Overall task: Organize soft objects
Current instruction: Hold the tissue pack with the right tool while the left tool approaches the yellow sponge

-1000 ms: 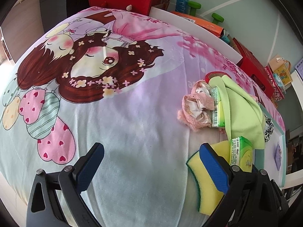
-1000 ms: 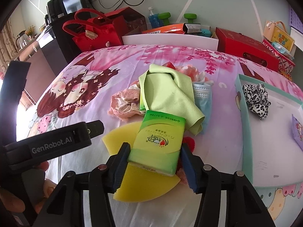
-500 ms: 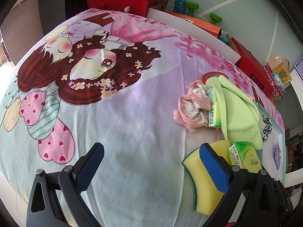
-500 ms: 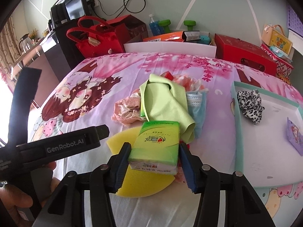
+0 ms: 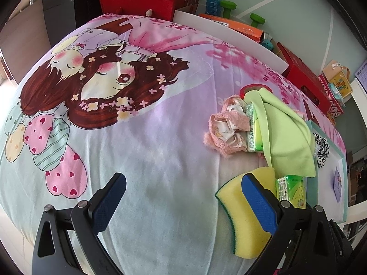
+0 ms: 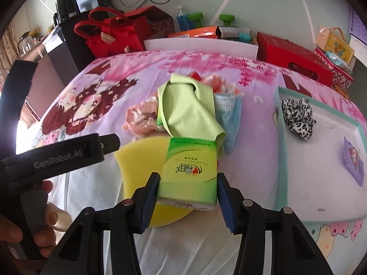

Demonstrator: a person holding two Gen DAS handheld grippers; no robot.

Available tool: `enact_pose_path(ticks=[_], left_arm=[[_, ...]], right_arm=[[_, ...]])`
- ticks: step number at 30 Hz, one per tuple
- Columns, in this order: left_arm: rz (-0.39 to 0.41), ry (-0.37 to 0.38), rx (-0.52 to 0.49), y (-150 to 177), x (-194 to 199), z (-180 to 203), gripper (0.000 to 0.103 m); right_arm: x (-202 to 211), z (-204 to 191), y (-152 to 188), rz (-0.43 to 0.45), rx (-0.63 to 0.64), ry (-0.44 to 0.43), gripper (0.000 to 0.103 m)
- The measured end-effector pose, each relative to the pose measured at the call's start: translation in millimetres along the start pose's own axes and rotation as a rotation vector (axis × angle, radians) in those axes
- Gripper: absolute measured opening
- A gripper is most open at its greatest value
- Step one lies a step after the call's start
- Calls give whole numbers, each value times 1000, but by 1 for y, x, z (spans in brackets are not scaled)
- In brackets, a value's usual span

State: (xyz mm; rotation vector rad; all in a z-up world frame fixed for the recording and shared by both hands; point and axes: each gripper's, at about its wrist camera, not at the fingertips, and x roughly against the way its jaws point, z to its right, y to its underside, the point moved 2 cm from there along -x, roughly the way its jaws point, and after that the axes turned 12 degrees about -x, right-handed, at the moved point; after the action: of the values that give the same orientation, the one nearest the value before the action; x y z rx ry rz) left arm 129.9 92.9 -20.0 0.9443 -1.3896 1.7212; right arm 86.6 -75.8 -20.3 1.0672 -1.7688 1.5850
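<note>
Right wrist view: the green tissue pack (image 6: 189, 175) sits between the jaws of the right gripper (image 6: 187, 202), its long axis running straight ahead of the jaws, away from the camera. Both blue pads bear on the pack's long sides near its near end, so the jaws are clenched on the pack; they have just been closing a little on it. The pack appears lifted clear of the yellow sponge (image 6: 140, 158), which lies below and to the left of the jaws on the bed sheet (image 6: 252, 91).

The deciding relation is the white tray (image 6: 281, 151): it lies to the right of the jaws, its teal near rim just beside the right pad. A leopard-print scrunchie (image 6: 298, 116) and a purple packet (image 6: 354, 161) already lie in it. Judged from this, the pack goes right, over the rim.

Ahead of the jaws lies the remaining pile: green cloth (image 6: 188, 107), blue face mask (image 6: 228, 119), pink lace fabric (image 6: 140, 119).

The right gripper points steeply down and forward. The left gripper (image 5: 182, 202) is likewise pitched down over the sheet, jaws released and wide with nothing between them; its right pad stands over the sponge. The right gripper is the nearer to the tray. A hand (image 6: 29, 224) holds the left gripper's handle.
</note>
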Motion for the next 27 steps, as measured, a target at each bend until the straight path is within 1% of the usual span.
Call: enact_pose_path(ticks=[4,9,11,13,15,24,27], left_arm=[[-6,1,0,0,-2,-1,100],[-13,-2,1,1,-5,-2,100],[-15,-1,-2,1,-5,-2,100],[-15,-1,-4,0,-6,-1,100],[-16,-2,-4,0,-7,-1,100],[-20,-3,-5,1,-8,-1,100],[-20,-4,-5,1,-8,-1,100]], right_arm=[[-7,4,1,-21,-17,-1,53],[-10,6,-2,-21,-41,-11,54],[-11,4,-3,-22,-42,-14,56],[-13,3,-5,-18,-39,-18,60],[-14,2,-6,-18,-40,-22,62],[-19,4,-9,-7,-61,-45,61],[-19,4,-9,-5,-63,-49,60]])
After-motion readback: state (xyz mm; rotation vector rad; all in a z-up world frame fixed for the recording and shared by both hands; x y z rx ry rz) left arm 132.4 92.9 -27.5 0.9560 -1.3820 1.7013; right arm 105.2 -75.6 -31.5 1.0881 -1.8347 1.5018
